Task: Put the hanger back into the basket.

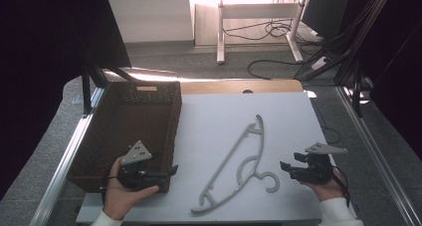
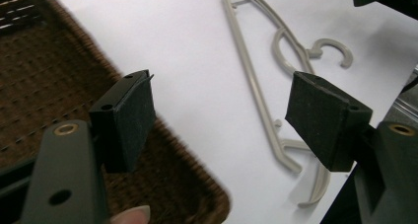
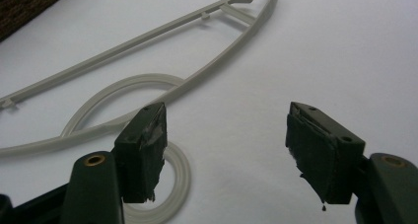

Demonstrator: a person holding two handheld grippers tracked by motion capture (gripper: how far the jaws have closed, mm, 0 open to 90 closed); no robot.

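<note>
High view: a grey hanger (image 1: 239,161) lies flat on the white table (image 1: 293,116), long axis diagonal, hook end toward my right gripper (image 1: 293,170), which sits just beside it, jaws spread and empty. My left gripper (image 1: 166,172), also spread and empty, hovers over the basket (image 1: 174,121) corner. Right gripper view shows the hook curving under one pad.

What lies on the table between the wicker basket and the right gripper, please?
The grey plastic hanger lies flat on the white table between the basket and the right gripper, as the high view shows; the rest of that stretch is bare.
</note>
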